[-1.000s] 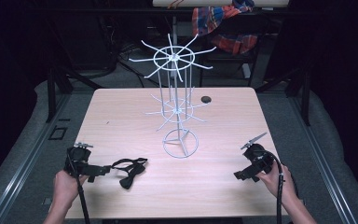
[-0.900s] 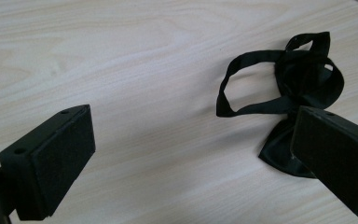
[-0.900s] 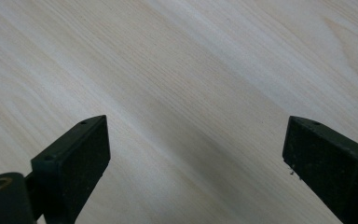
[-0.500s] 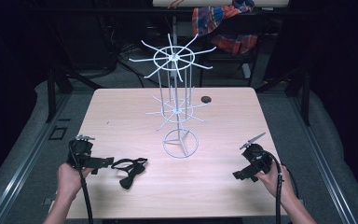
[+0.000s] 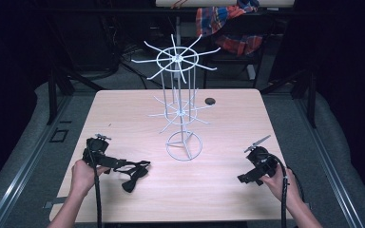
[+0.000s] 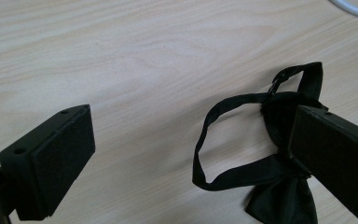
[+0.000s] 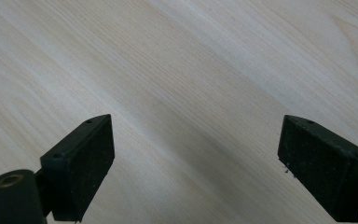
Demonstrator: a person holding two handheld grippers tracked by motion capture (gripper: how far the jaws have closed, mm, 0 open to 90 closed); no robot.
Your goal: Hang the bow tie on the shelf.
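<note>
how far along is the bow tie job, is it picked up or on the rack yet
Nothing looks done: the black bow tie lies flat on the table, and no prong of the white wire rack carries anything. In hand: the left gripper is open around the tie's strap, one jaw over the bow, not closed. The right gripper is open over bare wood. Left: probably gripping, lifting and hanging it.

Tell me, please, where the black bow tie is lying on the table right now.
In the high view, the black bow tie lies on the near left part of the table, just ahead of the open left gripper and left of the white wire rack.
</note>
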